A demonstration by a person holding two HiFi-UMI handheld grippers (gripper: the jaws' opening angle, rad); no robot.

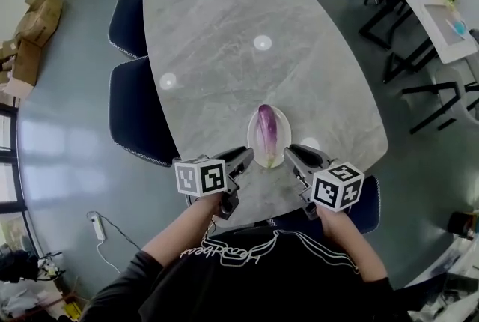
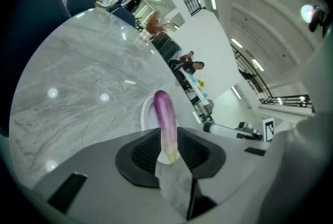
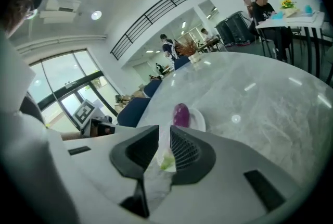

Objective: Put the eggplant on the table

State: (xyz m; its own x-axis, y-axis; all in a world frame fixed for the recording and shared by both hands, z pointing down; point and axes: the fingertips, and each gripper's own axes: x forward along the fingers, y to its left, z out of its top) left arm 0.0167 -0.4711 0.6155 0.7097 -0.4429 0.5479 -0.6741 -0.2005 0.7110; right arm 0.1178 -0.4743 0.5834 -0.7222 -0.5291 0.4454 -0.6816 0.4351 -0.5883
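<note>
Where the eggplant lies: the eggplant (image 1: 267, 133) is lengthways on a small white plate (image 1: 282, 135), green stem end toward the person, purple tip pointing away.
Plate: sits on the grey marble worktop (image 1: 224, 51), close to the near edge. So the eggplant is not on the worktop itself yet!
Left gripper: the left gripper (image 1: 245, 157) is just beside the plate's near-left rim. Its jaws stand a narrow way apart with nothing between them, and the eggplant shows straight ahead through the gap.
Right gripper: the right gripper (image 1: 292, 153) is just beside the near-right rim, jaws likewise a little parted and empty, with the eggplant just beyond its tips.
Step in hand: looks like the approach before the pick.
Doing it well: I'd spread one gripper wider and close across the thick middle. Squeeze gently, since that skin looks smooth and slippery. Lift clear of the rim, then lay it on bare marble beside the plate.
Watch for: the plate may slide, so the spare gripper could steady it.
</note>
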